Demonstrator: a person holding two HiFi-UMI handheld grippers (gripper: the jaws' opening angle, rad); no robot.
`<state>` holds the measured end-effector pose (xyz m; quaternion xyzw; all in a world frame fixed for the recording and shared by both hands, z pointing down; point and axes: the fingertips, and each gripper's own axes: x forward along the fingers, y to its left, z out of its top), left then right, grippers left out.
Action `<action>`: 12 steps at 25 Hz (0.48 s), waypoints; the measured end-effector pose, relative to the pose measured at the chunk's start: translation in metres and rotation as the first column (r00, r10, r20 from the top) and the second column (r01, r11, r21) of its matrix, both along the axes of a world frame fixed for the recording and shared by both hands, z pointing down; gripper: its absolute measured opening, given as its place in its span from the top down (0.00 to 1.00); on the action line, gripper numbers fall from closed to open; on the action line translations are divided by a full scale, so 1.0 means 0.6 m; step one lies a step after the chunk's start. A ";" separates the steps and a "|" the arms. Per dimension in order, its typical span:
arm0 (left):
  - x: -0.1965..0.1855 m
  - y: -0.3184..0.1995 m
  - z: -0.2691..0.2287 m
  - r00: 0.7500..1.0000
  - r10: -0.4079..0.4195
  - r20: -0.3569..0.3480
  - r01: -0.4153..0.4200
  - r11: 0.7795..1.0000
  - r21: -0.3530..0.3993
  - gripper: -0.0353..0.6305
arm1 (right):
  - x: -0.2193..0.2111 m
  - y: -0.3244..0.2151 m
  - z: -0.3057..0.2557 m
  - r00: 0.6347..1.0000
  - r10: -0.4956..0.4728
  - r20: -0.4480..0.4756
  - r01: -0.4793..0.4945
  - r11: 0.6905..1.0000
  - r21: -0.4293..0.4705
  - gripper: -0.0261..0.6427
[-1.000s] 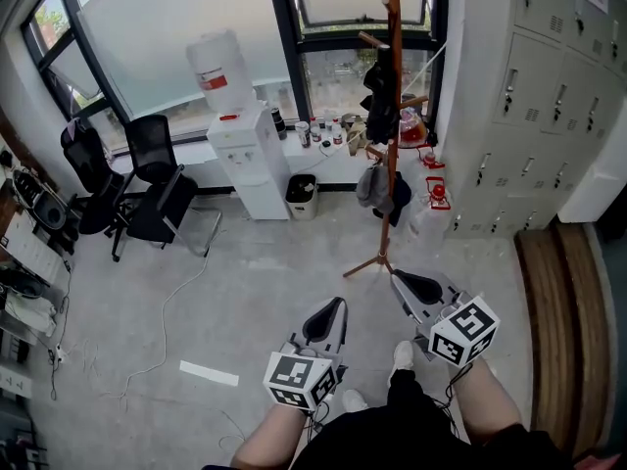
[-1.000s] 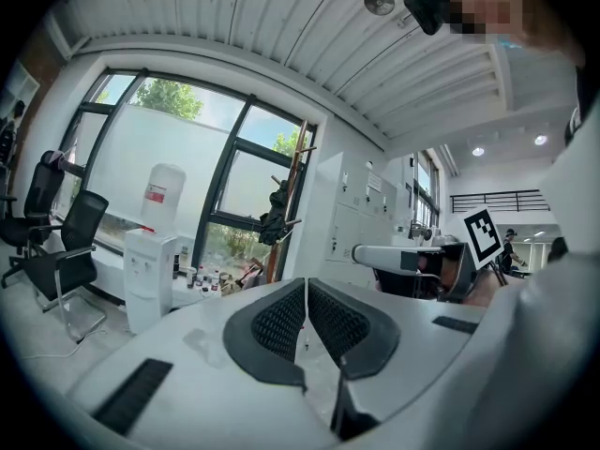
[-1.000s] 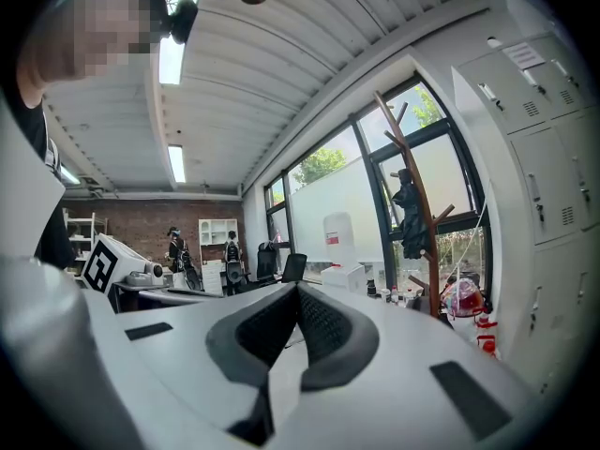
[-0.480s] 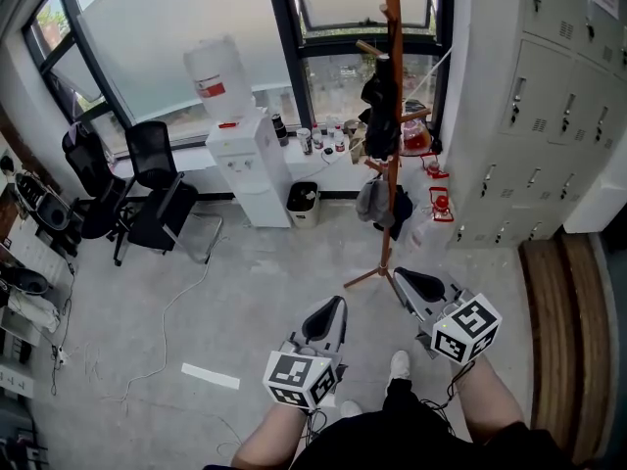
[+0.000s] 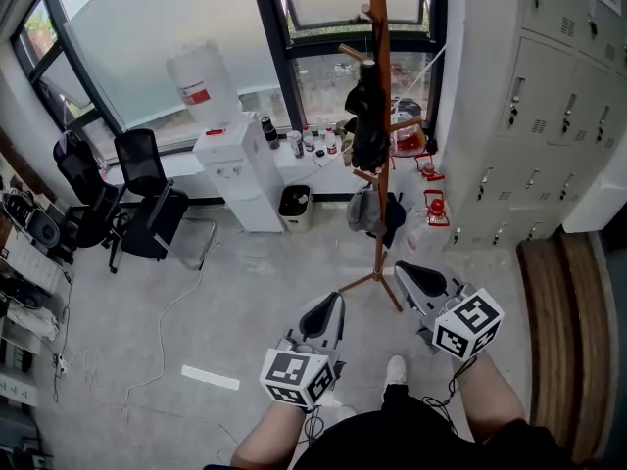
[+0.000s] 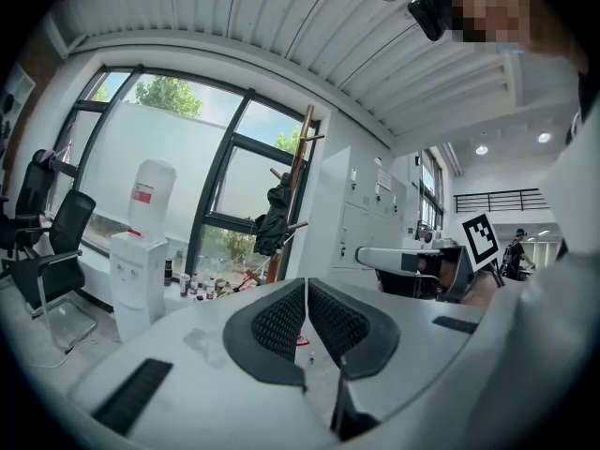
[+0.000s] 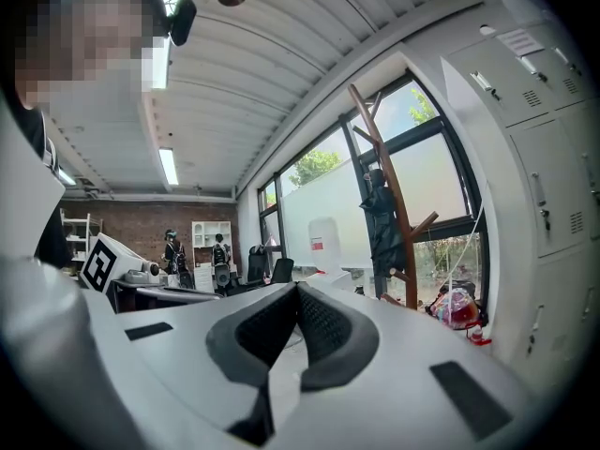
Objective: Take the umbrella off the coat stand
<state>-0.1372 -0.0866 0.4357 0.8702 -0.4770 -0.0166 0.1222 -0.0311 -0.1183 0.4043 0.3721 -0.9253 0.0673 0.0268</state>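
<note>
Umbrella (image 5: pixel 366 116): black, folded, hung high on the coat stand (image 5: pixel 379 27), hard against the pole.
Umbrella long axis: close to upright and parallel to the pole, top end at an upper peg, bottom end hanging free.
Other load on stand: 1 grey and dark bundle (image 5: pixel 377 211) lower down the pole. It is separate from the umbrella and sits below it.
Stand footing: on the floor (image 5: pixel 245 292), at the floor's window edge, close to the corner with the lockers (image 5: pixel 549 116).
Left gripper (image 5: pixel 329 311): 2 jaws together, pads meeting, nothing between them. It is held level.
Right gripper (image 5: pixel 413 276): 2 jaws together, nothing between them. It is held about level.
Direction from jaws: umbrella lies ahead of and well above both grippers. From the left gripper view it is almost dead ahead over the jaw line. From the right gripper view it is off to the right of the jaw line.
Nearer hand: right, by judgement. In the head view its tip lies just beside the stand's spread feet, and the left tip lies a little further back.
Gap: both grippers are well apart from the umbrella, no contact.
Next move needs (judgement): raise a gripper to peg height, part its jaws across the upright bundle, then lift it clear of the peg.
Risk (judgement): the stand may tip if the umbrella is pulled sideways.
</note>
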 end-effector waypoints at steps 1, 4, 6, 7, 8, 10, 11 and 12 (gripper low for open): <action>0.005 -0.007 0.000 1.000 0.000 0.001 0.000 1.000 -0.001 0.91 | 0.006 -0.008 0.001 1.000 0.001 0.001 -0.001 1.000 0.000 0.88; 0.017 -0.028 0.001 1.000 0.002 0.000 -0.002 1.000 -0.005 0.91 | 0.020 -0.029 0.001 1.000 0.004 0.003 -0.004 1.000 -0.001 0.88; 0.025 -0.042 0.000 1.000 0.005 0.002 -0.005 1.000 -0.006 0.91 | 0.029 -0.042 0.000 1.000 0.007 0.008 -0.007 1.000 -0.001 0.88; 0.029 -0.049 -0.001 1.000 0.006 0.004 -0.006 1.000 -0.006 0.91 | 0.034 -0.049 -0.001 1.000 0.009 0.009 -0.009 1.000 -0.001 0.88; 0.034 -0.056 -0.001 1.000 0.008 0.005 -0.008 1.000 -0.005 0.91 | 0.038 -0.057 -0.002 1.000 0.011 0.011 -0.011 1.000 0.000 0.88; 0.045 -0.070 -0.003 1.000 0.009 0.007 -0.009 1.000 -0.004 0.91 | 0.046 -0.072 -0.004 1.000 0.010 0.015 -0.010 1.000 0.003 0.88; 0.050 -0.077 -0.003 1.000 0.010 0.008 -0.010 1.000 -0.003 0.91 | 0.050 -0.079 -0.004 1.000 0.009 0.016 -0.009 1.000 0.004 0.88; 0.055 -0.084 -0.004 1.000 0.010 0.009 -0.010 1.000 -0.002 0.91 | 0.054 -0.085 -0.005 1.000 0.008 0.017 -0.009 1.000 0.004 0.88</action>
